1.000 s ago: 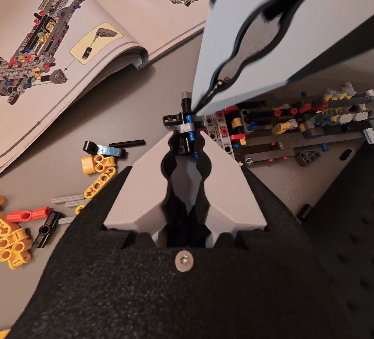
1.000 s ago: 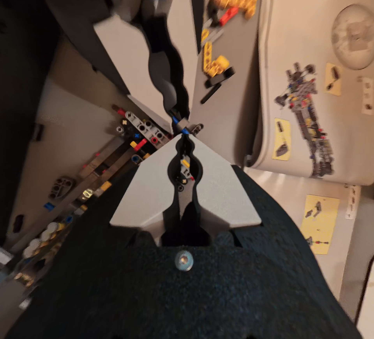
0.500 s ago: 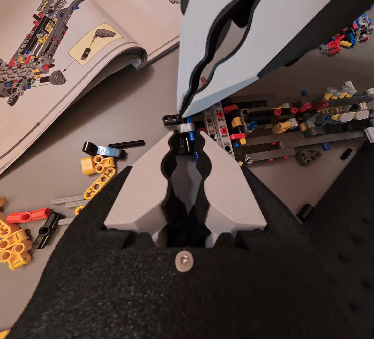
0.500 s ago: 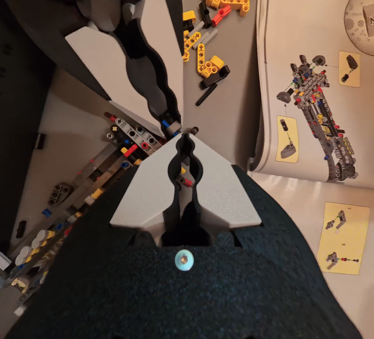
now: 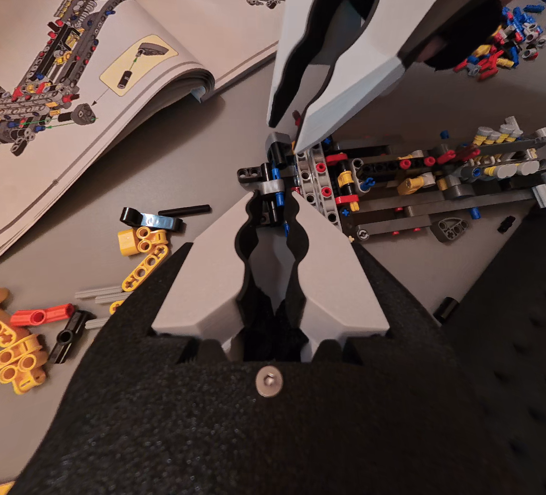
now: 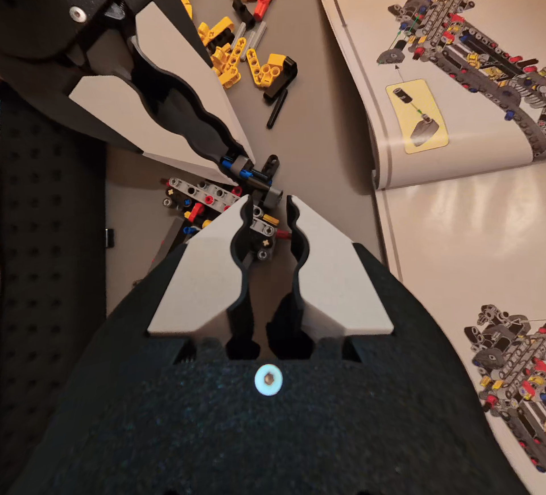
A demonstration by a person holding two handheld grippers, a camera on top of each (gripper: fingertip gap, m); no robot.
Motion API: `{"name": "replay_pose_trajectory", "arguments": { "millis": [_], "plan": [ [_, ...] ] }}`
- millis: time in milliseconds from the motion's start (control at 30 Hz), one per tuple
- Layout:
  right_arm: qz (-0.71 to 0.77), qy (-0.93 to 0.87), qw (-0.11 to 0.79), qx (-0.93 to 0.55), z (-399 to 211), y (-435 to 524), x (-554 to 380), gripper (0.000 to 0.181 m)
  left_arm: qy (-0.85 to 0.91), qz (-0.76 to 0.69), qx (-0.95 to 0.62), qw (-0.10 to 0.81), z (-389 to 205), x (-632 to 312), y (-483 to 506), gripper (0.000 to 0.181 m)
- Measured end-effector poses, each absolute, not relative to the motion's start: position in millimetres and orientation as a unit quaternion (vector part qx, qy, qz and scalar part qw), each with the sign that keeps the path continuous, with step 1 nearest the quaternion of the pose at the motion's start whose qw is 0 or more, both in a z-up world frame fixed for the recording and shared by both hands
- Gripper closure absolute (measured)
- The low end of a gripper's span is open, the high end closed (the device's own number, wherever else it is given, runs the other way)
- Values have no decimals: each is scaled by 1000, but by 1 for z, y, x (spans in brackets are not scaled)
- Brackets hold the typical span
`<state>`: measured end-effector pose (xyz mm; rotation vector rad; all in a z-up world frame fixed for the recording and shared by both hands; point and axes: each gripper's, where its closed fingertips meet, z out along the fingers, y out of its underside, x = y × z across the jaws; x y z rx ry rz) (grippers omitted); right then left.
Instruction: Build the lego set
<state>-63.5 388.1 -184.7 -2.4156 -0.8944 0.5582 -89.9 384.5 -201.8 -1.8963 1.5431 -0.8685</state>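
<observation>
A long grey-and-black Technic model [image 5: 413,185] lies on the grey table; it also shows in the right wrist view [image 6: 206,200]. My left gripper [image 5: 273,200] is shut on the model's near end, a cluster of black, grey and blue pin parts [image 5: 273,185]. In the right wrist view the left gripper [image 6: 245,169] comes in from the upper left, clamping that cluster. My right gripper [image 6: 267,200] is open, its fingers either side of the model's end without gripping it. In the left wrist view the right gripper [image 5: 285,138] hangs over that end from above.
An open instruction booklet [image 5: 103,52] lies to the far left, also in the right wrist view [image 6: 443,96]. Loose yellow, black and red pieces [image 5: 144,244] and a black axle [image 5: 184,210] lie near it. A pile of small red and blue pins [image 5: 508,37] sits at the far right. Less than 4 cm separates the two grippers' tips.
My right gripper has opened from shut and shifted over the model's end. My left gripper has kept its hold and barely moved.
</observation>
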Motion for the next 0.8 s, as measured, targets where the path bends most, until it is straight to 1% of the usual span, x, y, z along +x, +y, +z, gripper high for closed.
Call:
{"name": "replay_pose_trajectory", "arguments": {
  "millis": [200, 400, 800],
  "plan": [
    [175, -306, 232, -907, -192, 393, -66, 171, 579, -315, -699, 277, -202, -90, 384, 168],
    [88, -358, 214, -905, -193, 392, -64, 171, 580, -311, -699, 280, -202, -90, 384, 168],
    [-4, -380, 170, -909, -193, 392, -62, 172, 580, -310, -699, 280, -202, -91, 384, 169]
  ]
}}
